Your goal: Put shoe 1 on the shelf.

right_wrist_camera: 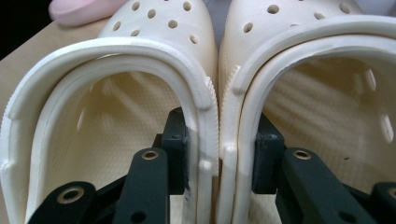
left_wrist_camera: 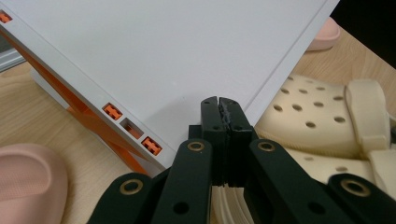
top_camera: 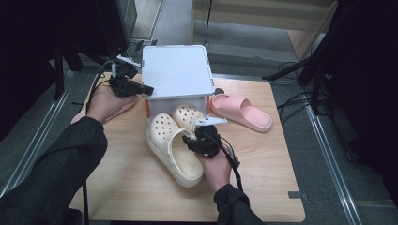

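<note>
Two cream clogs lie side by side on the wooden table (top_camera: 263, 187), the left clog (top_camera: 171, 150) (right_wrist_camera: 154, 28) nearer me and the right clog (top_camera: 187, 115) (right_wrist_camera: 299, 18) with its toe under the white box (top_camera: 176, 70). My right gripper (top_camera: 193, 137) (right_wrist_camera: 219, 126) has one jaw inside each clog and is shut on their two touching inner walls. My left gripper (top_camera: 149, 89) (left_wrist_camera: 219, 100) is shut at the front left corner of the box's white panel (left_wrist_camera: 163, 51), its tips against the panel, nothing visibly between them.
One pink slide (top_camera: 241, 111) (left_wrist_camera: 324, 35) lies to the right of the box. A second pink slide (top_camera: 119, 110) (left_wrist_camera: 25, 177) lies under my left hand at the box's left. The box has orange latches (left_wrist_camera: 112, 111). Dark stands and cables ring the table.
</note>
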`<state>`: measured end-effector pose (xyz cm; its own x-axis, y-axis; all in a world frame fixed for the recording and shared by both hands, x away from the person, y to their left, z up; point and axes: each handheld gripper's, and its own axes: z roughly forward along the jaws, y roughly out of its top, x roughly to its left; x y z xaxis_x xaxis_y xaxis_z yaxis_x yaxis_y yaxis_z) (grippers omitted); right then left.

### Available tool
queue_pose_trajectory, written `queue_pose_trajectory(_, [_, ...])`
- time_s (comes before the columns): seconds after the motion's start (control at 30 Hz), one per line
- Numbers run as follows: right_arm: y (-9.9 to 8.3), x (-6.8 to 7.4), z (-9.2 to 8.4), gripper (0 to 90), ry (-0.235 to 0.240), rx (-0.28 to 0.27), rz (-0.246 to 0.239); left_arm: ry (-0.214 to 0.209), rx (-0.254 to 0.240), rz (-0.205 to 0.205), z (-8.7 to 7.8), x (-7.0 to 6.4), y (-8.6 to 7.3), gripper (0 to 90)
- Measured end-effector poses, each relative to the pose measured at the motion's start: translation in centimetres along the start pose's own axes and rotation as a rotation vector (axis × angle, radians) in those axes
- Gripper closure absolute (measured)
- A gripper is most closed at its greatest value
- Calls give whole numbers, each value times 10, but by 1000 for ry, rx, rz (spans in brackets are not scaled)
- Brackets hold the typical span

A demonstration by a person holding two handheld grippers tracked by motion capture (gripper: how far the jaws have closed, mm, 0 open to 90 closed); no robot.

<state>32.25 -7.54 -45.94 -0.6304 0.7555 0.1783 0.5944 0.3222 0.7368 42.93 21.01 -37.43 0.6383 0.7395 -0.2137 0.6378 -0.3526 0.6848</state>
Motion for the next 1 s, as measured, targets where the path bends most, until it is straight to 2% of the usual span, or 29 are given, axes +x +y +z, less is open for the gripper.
queue_pose_trajectory(0.13, [14, -12, 15, 661, -11, -12, 12, -6, 6, 2, 0, 1, 1, 895])
queue_pose_trajectory(0.33, [30, -28, 41, 661, -31, -15, 56, 1, 16, 12, 0, 0, 2, 895])
queue_pose_trajectory(0.47, [38, -30, 53, 660, -62, -24, 52, -2, 18, 11, 0, 0, 2, 895])
queue_pose_trajectory(0.67, [46, -34, 65, 658, -98, -40, 75, -6, 22, 10, 0, 1, 3, 895])
queue_pose_trajectory(0.83, [48, -39, 71, 657, -105, -50, 79, -13, 20, 1, 1, 2, 3, 895])
queue_pose_trajectory(1.0, [47, -36, 81, 655, -133, -34, 74, -12, 21, 4, 0, 2, 3, 895])
